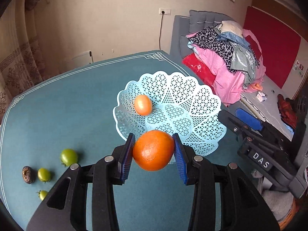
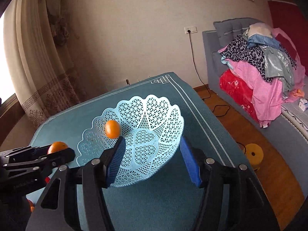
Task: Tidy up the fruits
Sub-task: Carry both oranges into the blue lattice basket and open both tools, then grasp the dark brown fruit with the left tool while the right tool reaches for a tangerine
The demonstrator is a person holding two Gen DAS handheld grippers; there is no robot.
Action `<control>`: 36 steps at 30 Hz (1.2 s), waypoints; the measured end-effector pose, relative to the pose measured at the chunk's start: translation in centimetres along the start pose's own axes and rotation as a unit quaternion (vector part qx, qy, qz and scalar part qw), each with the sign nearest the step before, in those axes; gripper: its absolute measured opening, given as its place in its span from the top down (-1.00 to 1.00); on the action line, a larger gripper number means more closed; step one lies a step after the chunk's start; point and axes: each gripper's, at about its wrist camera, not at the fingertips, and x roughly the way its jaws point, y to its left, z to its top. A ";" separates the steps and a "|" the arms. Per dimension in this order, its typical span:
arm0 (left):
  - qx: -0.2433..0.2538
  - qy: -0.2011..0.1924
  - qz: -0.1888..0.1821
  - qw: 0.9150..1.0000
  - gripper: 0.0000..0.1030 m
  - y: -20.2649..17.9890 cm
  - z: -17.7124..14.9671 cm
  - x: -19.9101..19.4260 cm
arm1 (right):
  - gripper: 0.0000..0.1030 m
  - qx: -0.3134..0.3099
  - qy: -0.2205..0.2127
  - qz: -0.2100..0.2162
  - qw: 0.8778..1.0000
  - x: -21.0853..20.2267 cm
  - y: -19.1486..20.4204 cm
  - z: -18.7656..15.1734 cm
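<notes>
My left gripper [image 1: 154,150] is shut on a large orange [image 1: 153,150] and holds it above the near rim of the light blue lattice basket [image 1: 204,104]. A small orange fruit [image 1: 142,104] lies inside the basket on its left side. In the right wrist view my right gripper [image 2: 152,156] is open and empty, its fingers on either side of the basket's [image 2: 154,115] near rim. The small orange fruit [image 2: 112,129] shows in it, and the left gripper [image 2: 57,154] with the large orange [image 2: 57,146] is at the left.
Three green tomatoes [image 1: 68,156] [image 1: 44,174] [image 1: 42,194] and a brown wrinkled fruit [image 1: 27,174] lie on the teal table mat [image 1: 67,115] at the left. A sofa with piled clothes [image 1: 227,61] stands to the right. A yellow spool [image 2: 254,154] lies on the floor.
</notes>
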 end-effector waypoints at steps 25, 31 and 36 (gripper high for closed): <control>-0.062 -0.024 0.103 0.992 -0.76 8.8 -0.7 -2.6 | -0.41 0.000 0.015 0.021 1.000 -1.7 2.4 -1.6; -0.091 -0.032 0.148 0.984 -0.85 13.8 -2.1 -5.0 | -0.48 -0.017 0.029 0.040 0.999 -2.0 4.8 -2.3; -0.114 -0.030 0.175 0.978 -0.85 17.8 -3.8 -6.6 | -0.48 -0.030 0.045 0.057 0.997 -2.1 6.7 -2.9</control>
